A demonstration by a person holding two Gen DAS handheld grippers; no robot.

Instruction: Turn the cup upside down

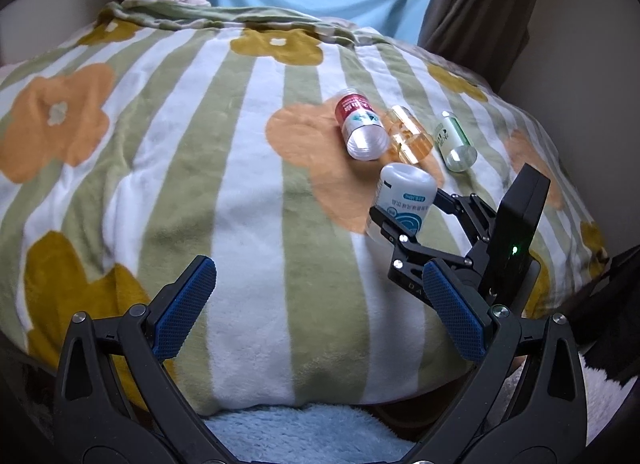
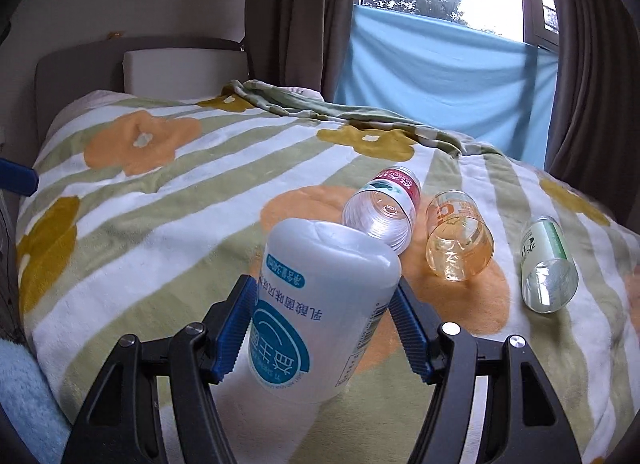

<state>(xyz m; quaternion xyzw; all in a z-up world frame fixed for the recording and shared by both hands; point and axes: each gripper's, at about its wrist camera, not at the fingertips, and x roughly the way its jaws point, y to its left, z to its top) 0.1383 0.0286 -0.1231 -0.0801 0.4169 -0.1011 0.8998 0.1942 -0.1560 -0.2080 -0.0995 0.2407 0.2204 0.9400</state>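
My right gripper point(image 2: 322, 324) is shut on a white cup with a blue label point(image 2: 320, 304), held bottom-up and tilted over the blanket; it also shows in the left wrist view point(image 1: 402, 200). Three other cups lie on their sides behind it: a clear one with a red label point(image 2: 380, 212), an orange one point(image 2: 458, 242) and a clear one with a green label point(image 2: 548, 264). My left gripper point(image 1: 320, 308) is open and empty, low over the near part of the blanket, left of the right gripper point(image 1: 400, 220).
A striped, flowered blanket point(image 1: 200, 144) covers the bed. A light blue towel point(image 1: 300, 432) lies at its near edge. Brown curtains point(image 2: 304, 16), a blue cloth point(image 2: 440, 80) under the window and a headboard point(image 2: 140, 60) stand behind.
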